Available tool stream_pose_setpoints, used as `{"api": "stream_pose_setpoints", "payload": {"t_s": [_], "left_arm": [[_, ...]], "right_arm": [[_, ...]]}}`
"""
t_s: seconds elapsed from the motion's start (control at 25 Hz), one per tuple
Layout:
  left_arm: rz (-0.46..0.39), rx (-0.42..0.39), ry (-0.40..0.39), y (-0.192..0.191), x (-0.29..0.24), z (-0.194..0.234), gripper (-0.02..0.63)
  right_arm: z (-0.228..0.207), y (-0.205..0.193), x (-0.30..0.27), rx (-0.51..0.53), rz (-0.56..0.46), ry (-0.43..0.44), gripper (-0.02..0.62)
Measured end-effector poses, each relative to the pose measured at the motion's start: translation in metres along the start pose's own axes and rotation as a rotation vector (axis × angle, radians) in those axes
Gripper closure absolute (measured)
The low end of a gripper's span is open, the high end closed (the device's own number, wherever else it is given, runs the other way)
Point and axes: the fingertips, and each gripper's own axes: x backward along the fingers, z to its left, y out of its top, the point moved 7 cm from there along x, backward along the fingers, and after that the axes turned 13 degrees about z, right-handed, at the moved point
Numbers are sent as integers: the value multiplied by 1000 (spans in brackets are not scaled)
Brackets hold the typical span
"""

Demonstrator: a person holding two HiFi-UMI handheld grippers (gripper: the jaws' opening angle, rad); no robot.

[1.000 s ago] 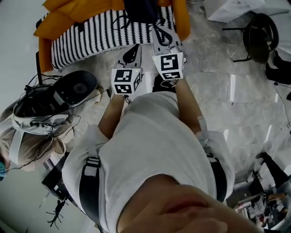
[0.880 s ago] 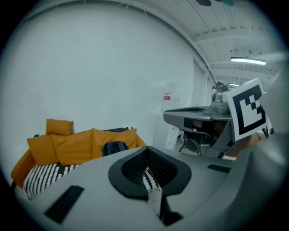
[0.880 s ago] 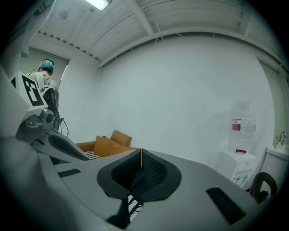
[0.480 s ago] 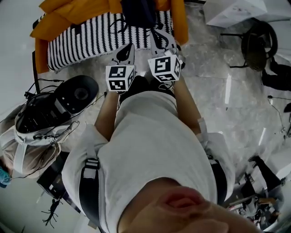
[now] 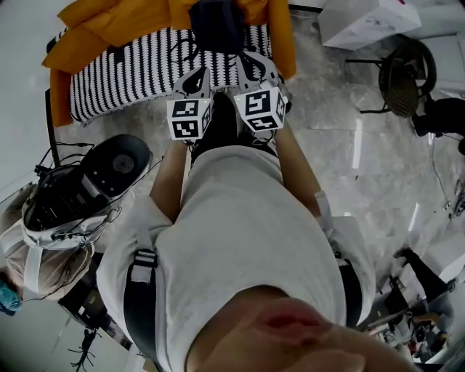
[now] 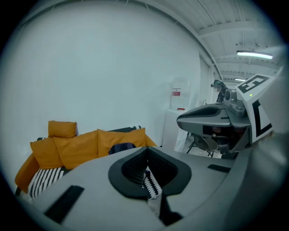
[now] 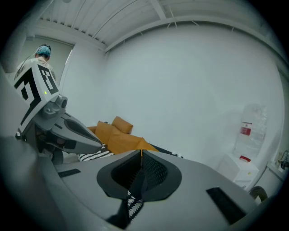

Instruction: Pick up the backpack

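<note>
Left gripper [image 6: 146, 168] and right gripper [image 7: 139, 169] are side by side out front. Both are clenched tight with nothing between the jaws, and both point slightly downward at the couch.

Dead ahead of the two tips sits the backpack [image 5: 216, 22], dark navy, well beyond reach and untouched. It leans against the orange cushions [image 5: 123, 18], on the black-and-white striped seat cover [image 5: 131, 69]. That striped cover starts just past the jaw tips and runs off to the left gripper's side.

Well back on the left gripper's side a grey bag with cables [image 5: 51, 211] lies on the floor. A black chair [image 5: 403, 69] stands far off on the right gripper's side. Neither is in the way.

My read is that this is the approach, with no grasp begun. Both sets of jaws should open before they get to the bag. The top handle or a shoulder strap looks the best bite, though neither can be made out from here. Clamp on webbing rather than loose fabric, then lift straight up, clear of the cushions.
</note>
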Motion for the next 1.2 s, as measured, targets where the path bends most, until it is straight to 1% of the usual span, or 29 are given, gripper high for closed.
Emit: {"api": "stream_pose_setpoints", "payload": {"t_s": [0.12,0.2,0.36,0.6,0.76,0.96,1.12,1.2], "left_arm": [[12,9,-14,7,-16,6,594],[16,12,-19,12,-28,12,594],[36,17,-15,17,-52,35,594],[73,44,-26,27,-92,73,594],[93,50,-43,42,-128,100,594],[105,65,-54,59,-168,134,594],[142,61,-64,67,-201,158,594],[143,58,-62,68,-216,173,594]], "right_arm": [[-9,0,-15,-11,34,13,555],[-17,-1,-28,-36,62,18,555],[-29,0,-57,-81,106,15,555],[-39,8,-104,-67,164,21,555],[-53,17,-140,-60,193,19,555],[-65,23,-185,-55,252,24,554],[-79,24,-220,-58,286,34,555],[-86,24,-237,-65,301,31,555]]}}
